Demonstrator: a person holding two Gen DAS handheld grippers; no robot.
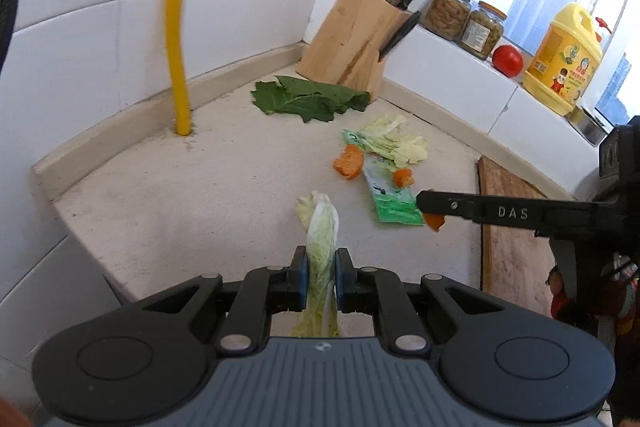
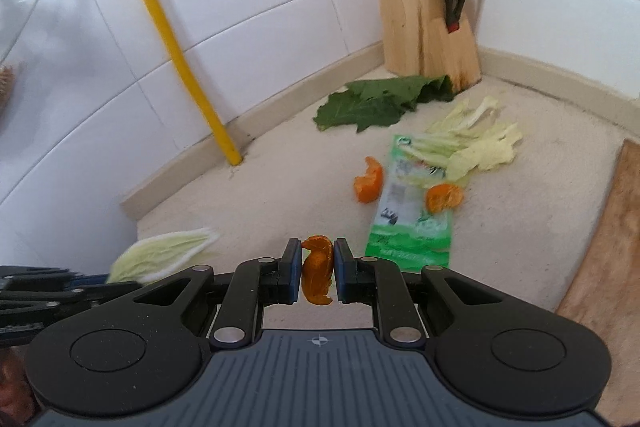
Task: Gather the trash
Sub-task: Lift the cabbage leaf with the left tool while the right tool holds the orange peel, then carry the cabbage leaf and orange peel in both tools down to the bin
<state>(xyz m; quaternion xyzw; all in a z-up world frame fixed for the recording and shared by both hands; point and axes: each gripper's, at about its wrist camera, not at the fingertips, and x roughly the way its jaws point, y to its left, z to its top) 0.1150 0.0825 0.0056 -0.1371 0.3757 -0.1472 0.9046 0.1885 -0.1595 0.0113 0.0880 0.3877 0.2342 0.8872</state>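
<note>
Our left gripper (image 1: pixel 321 277) pinches a pale cabbage leaf (image 1: pixel 320 239) in its jaws at lower centre. Our right gripper (image 2: pixel 317 273) clamps an orange peel (image 2: pixel 317 277), above the desk (image 2: pixel 280 195) near a green wrapper (image 2: pixel 412 219).

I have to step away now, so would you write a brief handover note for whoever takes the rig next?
Left gripper: shut on a pale cabbage leaf, lifted off the counter.
Right gripper: shut on a piece of orange peel.
No bin is in view, so both pieces are not yet dropped.
Left on the counter: two orange peels, the green wrapper, pale cabbage scraps and dark green leaves by the knife block.
</note>
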